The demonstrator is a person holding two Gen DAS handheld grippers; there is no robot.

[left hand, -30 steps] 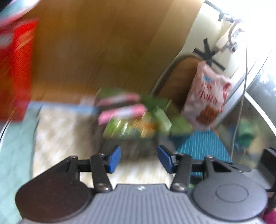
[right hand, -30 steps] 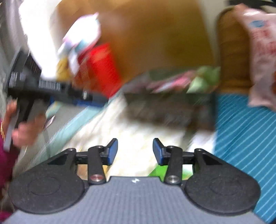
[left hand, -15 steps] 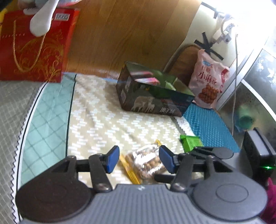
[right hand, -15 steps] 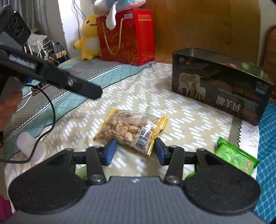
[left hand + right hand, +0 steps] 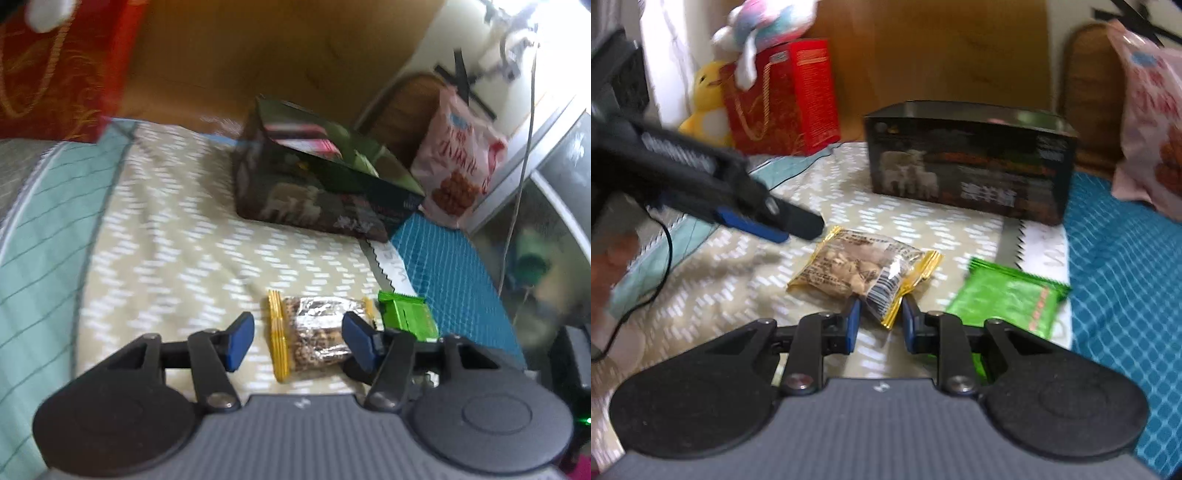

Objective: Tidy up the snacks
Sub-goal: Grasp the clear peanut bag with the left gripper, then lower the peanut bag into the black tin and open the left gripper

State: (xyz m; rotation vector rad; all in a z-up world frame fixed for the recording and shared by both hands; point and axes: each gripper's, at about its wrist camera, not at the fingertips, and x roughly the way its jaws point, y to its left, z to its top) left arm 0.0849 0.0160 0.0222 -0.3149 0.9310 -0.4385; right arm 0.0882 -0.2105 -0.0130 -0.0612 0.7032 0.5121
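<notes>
Both hand-held grippers work low over the bed (image 5: 166, 236). From the right wrist view, the right hand-held gripper (image 5: 878, 325) has its 2 blue pads narrowed around the near corner of the gold nut packet (image 5: 866, 271), close to pinching it, though firm contact cannot be told; the left wrist view hides that corner. That view shows the left hand-held gripper (image 5: 295, 341) with pads wide apart, empty, framing the same packet (image 5: 314, 339), and the open top of the dark box (image 5: 317, 177) holding wrappers. A green packet (image 5: 1008, 299) lies just beside the nut packet, the box beyond them.
</notes>
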